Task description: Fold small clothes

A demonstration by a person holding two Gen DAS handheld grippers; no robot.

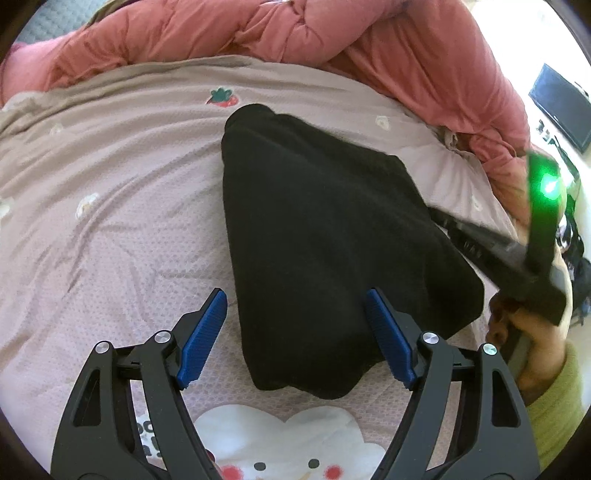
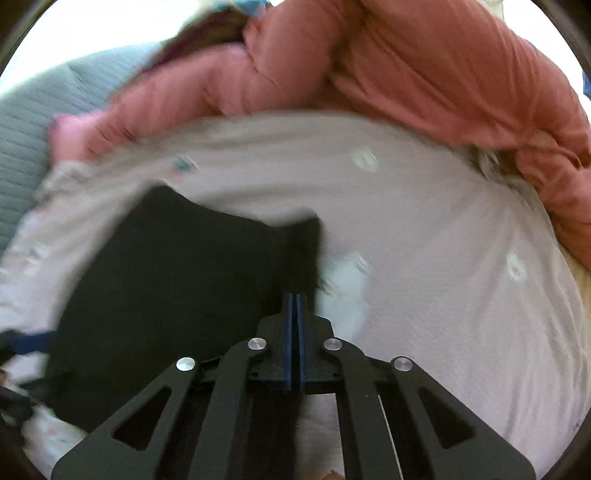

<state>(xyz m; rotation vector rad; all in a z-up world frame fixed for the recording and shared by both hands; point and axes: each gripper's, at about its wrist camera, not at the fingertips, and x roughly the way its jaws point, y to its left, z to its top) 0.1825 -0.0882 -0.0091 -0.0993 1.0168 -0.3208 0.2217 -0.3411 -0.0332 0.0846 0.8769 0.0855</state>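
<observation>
Here a black garment (image 1: 325,236), folded into a rough wedge, lies flat on the bed sheet (image 1: 110,206), a pale pink sheet with small flowers and a strawberry print. A bunched salmon-pink quilt (image 1: 369,33) is heaped along the far side of the bed. The left tool (image 1: 295,332) hovers over the garment's near end with its blue pads spread wide apart; the cloth's near corner shows between them, but the pads do not press on it. The right tool (image 2: 294,299) has its two blue pads pressed together, with its tip at the right edge of the garment (image 2: 177,295); the blur makes it hard to tell whether any cloth is pinched between them. In the left view a hand (image 1: 524,332) in a yellow-green sleeve (image 1: 557,402) holds that tool at the garment's right side.
</observation>
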